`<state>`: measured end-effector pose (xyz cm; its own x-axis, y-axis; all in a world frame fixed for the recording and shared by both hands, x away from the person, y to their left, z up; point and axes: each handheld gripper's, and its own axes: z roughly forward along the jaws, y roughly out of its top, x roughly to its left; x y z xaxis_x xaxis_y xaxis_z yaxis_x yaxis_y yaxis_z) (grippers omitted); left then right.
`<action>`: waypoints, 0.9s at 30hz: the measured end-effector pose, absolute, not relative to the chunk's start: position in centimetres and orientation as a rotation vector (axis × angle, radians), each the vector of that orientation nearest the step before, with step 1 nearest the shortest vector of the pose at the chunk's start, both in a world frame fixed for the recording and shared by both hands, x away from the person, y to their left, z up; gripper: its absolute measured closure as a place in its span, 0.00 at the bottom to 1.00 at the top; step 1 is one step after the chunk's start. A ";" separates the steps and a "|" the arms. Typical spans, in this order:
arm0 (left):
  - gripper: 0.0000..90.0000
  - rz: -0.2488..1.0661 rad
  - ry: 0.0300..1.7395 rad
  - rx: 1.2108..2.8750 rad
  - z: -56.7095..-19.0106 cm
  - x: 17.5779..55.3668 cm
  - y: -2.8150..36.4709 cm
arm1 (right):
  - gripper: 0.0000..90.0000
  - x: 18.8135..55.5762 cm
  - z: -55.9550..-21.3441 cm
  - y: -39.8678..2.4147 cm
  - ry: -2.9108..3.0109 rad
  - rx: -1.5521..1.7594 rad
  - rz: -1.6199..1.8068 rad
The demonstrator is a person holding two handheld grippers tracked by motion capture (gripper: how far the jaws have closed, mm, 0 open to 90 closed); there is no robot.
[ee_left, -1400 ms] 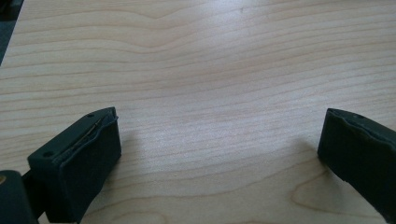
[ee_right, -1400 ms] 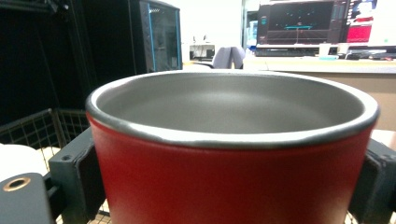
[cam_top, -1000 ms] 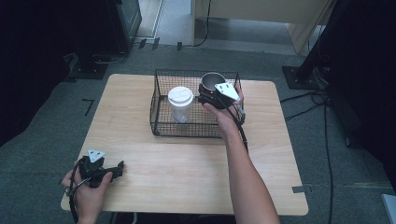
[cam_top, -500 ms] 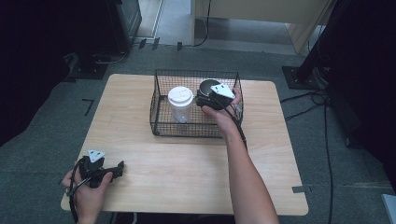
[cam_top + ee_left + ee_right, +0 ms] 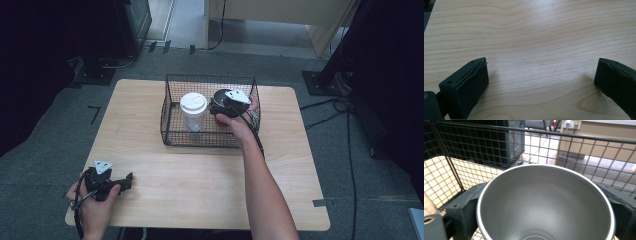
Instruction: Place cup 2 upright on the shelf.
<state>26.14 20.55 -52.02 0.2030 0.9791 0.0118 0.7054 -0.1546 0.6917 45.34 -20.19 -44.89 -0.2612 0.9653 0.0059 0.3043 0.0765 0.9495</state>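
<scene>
One wooden table. Left gripper, one: held in the left hand at the table's near left corner, jaws spread wide over bare wood, holding nothing. One black wire basket at the table's far middle, containing two cups: one clear lidded cup upright at its left, and one metal cup at its right, clamped on both sides by the right gripper.

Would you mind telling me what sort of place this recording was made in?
Probably a lab or workshop set up for recording: a bare wooden table on grey carpet, cables trailing across the floor, and dark equipment stands around it.
</scene>
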 end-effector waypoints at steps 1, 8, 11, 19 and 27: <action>0.00 0.640 1.562 1.928 -52.0 26.1 20.6 | 0.03 45.3 -44.8 -20.1 1.662 1.277 1.213; 0.00 0.640 1.561 1.928 -52.0 26.1 20.6 | 0.00 45.2 -44.4 -20.1 1.652 1.245 1.205; 0.00 0.640 1.562 1.927 -52.0 26.1 20.5 | 0.00 45.1 -44.0 -20.2 1.636 1.254 1.214; 0.00 0.640 1.562 1.930 -52.0 26.1 20.6 | 0.00 44.8 -42.6 -20.1 1.608 1.208 1.246; 0.00 0.640 1.562 1.930 -52.0 26.1 20.6 | 0.00 44.0 -40.5 -19.9 1.584 1.164 1.267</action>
<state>26.14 20.56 -52.01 0.2037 0.9789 0.0128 0.7062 -0.1560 0.6906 44.02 -19.85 -40.54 -0.2748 0.9610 -0.0304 0.1810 0.0828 0.9800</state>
